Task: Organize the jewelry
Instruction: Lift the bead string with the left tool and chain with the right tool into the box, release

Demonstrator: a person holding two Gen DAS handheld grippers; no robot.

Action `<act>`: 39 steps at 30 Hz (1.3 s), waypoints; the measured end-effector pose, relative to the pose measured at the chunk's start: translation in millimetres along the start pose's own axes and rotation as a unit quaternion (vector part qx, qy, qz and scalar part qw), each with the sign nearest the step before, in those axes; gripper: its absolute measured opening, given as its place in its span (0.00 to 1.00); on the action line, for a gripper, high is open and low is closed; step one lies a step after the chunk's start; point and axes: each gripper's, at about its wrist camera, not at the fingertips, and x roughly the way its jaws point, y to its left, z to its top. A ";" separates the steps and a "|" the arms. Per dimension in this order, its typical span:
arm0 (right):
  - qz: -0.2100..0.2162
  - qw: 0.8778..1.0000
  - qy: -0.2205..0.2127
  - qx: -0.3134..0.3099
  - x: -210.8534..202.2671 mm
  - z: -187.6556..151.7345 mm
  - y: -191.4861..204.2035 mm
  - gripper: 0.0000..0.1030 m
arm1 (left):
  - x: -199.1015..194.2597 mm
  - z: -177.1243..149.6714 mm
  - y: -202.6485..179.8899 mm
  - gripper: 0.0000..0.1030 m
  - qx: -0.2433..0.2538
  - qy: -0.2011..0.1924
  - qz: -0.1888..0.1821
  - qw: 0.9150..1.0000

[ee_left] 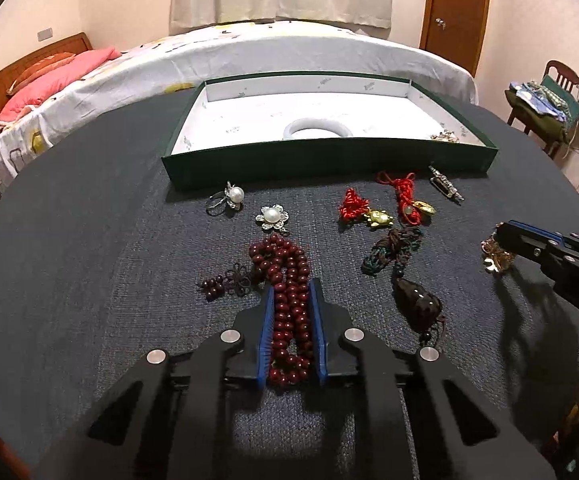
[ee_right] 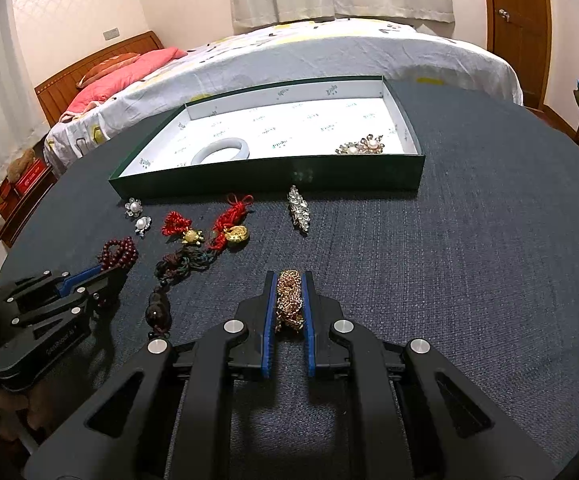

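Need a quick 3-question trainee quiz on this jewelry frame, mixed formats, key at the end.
1. True or false: the left gripper is shut on the dark red wooden bead string.
2. What does the right gripper hold? A) gold chain bundle B) pearl ring C) red knotted cord
3. Name the two items already inside the green-walled, white-lined tray.

Key: 1 true. 2 A. 3 the white bangle and the pearl-and-crystal brooch.

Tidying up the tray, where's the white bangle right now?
The white bangle lies inside the green tray, near its front wall, left of the pearl brooch.
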 end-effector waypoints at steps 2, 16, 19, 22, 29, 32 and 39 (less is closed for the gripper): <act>0.001 1.000 -0.001 -0.001 -0.5 0.4 1.8 0.12 | -3.9 -0.7 -1.6 0.11 0.004 -0.010 -0.004 1.000; 0.011 0.999 -0.032 -0.007 -24.9 11.9 13.3 0.12 | -33.6 17.3 -2.3 0.11 0.004 -0.059 -0.006 0.998; 0.014 0.999 -0.044 -0.011 -34.8 17.9 15.5 0.11 | -38.5 23.4 0.8 0.11 -0.004 -0.068 -0.008 0.998; 0.016 0.998 -0.057 -0.013 -43.2 23.6 18.1 0.12 | -44.1 29.5 3.7 0.11 -0.009 -0.079 -0.008 0.997; 0.017 0.996 -0.085 -0.023 -56.9 44.6 24.2 0.12 | -48.0 45.3 9.9 0.11 -0.023 -0.092 -0.017 0.995; 0.018 0.995 -0.098 -0.029 -60.6 57.3 26.8 0.12 | -49.5 54.0 11.9 0.11 -0.025 -0.101 -0.020 0.994; 0.019 0.990 -0.132 -0.040 -59.9 94.8 30.7 0.11 | -49.6 88.5 17.9 0.11 -0.023 -0.132 -0.021 0.991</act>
